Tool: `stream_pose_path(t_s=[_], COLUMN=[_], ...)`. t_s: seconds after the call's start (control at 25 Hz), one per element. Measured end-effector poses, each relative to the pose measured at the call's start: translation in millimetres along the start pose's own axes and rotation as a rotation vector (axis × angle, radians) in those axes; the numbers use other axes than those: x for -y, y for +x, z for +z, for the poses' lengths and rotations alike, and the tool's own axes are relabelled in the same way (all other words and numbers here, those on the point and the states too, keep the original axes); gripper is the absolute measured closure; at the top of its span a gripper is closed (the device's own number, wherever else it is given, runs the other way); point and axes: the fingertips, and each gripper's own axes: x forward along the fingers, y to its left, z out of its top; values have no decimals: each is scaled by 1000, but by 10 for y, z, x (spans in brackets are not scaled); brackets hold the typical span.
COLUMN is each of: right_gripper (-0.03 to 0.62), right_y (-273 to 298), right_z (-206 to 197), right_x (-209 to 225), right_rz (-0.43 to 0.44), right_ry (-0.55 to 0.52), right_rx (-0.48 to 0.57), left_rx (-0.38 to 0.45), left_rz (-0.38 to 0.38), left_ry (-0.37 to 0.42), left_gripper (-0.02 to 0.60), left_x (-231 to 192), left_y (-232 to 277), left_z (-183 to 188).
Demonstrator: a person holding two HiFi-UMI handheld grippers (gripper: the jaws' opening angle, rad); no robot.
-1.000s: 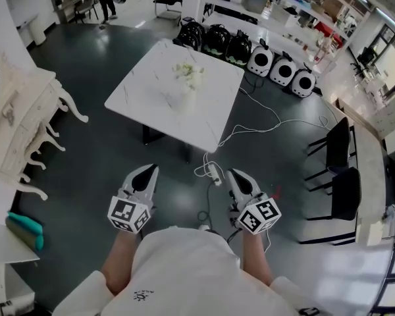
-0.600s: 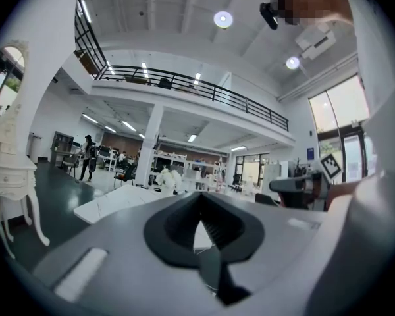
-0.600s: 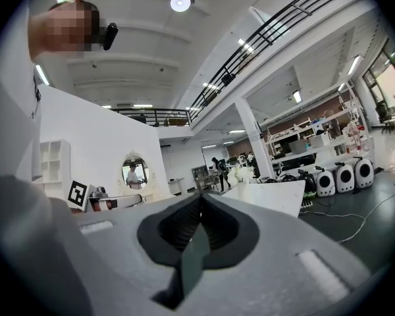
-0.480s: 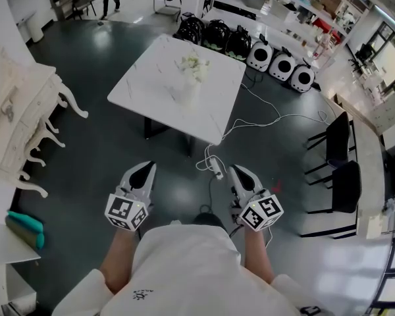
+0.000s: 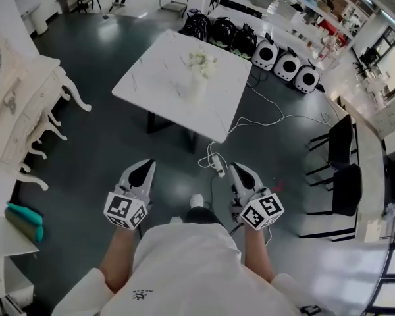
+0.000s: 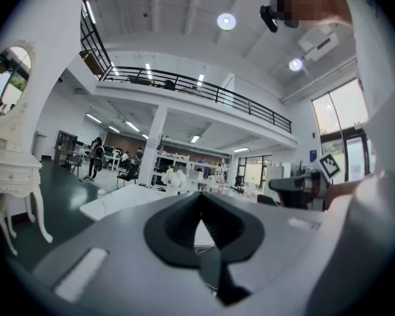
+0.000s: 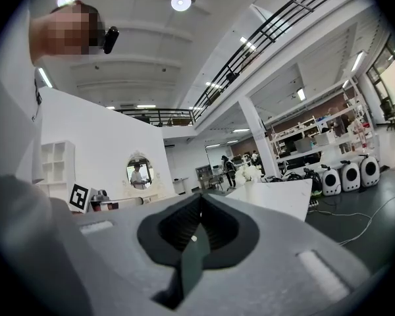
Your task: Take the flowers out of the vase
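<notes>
Flowers [image 5: 202, 60]: in the vase [image 5: 198, 85] on the far table [image 5: 151, 84], well apart from my grippers.
My left gripper [image 5: 143, 170]: jaws together, empty.
My right gripper [image 5: 241, 172]: jaws together, empty.

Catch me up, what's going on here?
A person stands on the dark floor, some way short of the white table, with a tool in each hand. The left tool and the right tool are both shut and empty, and both point toward the table. The flowers sit in the vase on that table, untouched. Pulling them out has not started yet.
</notes>
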Motion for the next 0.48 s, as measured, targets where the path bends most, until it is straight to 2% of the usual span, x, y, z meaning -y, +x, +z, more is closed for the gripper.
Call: stream_pose_path(t_s=[0.24,0.48], right_gripper=[594,594], right_y=[121,313], right_z=[-26,-5], right_x=[58,292], right_rz=[21,29], right_ry=[10,16], right_rx=[1,0], left_rx=[-11,-16], left_rz=[16,16], left_ry=[6,7], left_gripper=[592,592], left_x=[-47,-144], left_y=[96,364], left_z=[-28,-6])
